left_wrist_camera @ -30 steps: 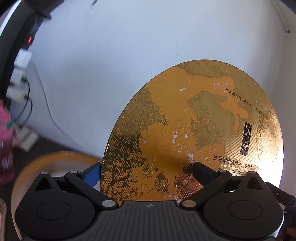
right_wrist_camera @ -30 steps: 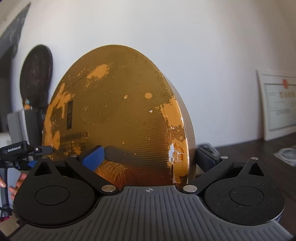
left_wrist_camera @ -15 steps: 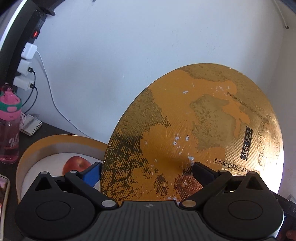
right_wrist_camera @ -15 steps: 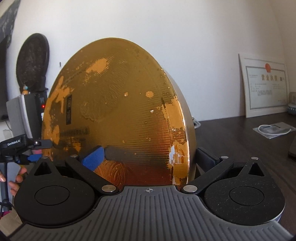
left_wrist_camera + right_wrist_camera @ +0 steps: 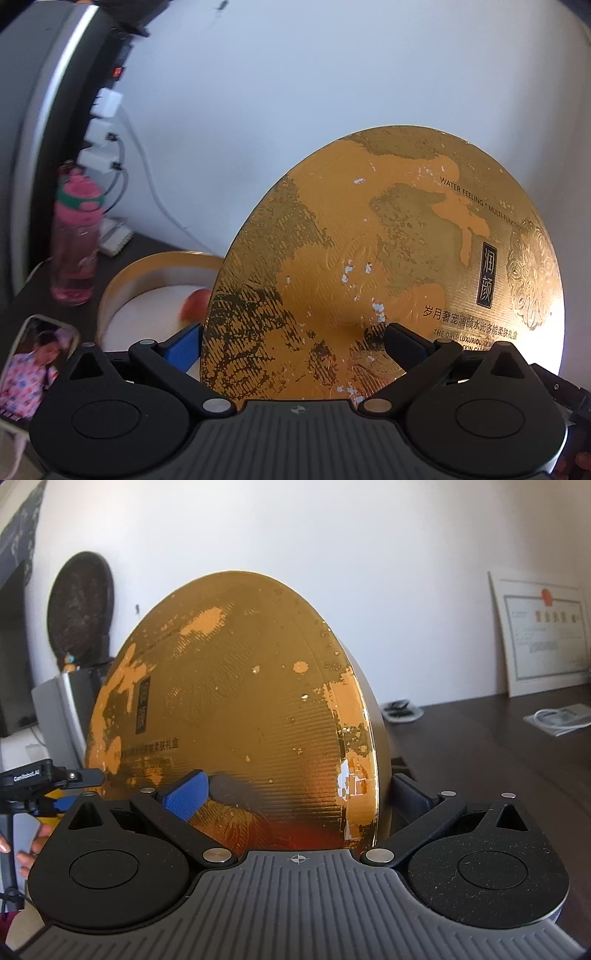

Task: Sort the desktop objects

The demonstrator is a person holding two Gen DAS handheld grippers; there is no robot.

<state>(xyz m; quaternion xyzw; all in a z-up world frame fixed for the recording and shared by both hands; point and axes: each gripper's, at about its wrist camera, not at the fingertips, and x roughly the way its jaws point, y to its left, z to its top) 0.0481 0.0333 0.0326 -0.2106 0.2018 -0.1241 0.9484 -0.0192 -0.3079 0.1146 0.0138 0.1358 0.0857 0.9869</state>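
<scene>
Jaws of both grippers clamp the round, ribbed, scuffed gold lid (image 5: pixel 369 266) upright.

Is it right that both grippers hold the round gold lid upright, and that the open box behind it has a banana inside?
Not quite. Both the left gripper and the right gripper do hold the gold lid upright, but the left wrist view shows an apple, not a banana, in the open box.

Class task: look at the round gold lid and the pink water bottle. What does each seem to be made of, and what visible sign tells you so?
Gold lid: probably foil-faced cardboard with a ribbed, embossed metallic finish; white flecks show where the foil has chipped.
Pink bottle: likely clear tinted plastic; the image is blurred, so glass cannot be ruled out.
</scene>
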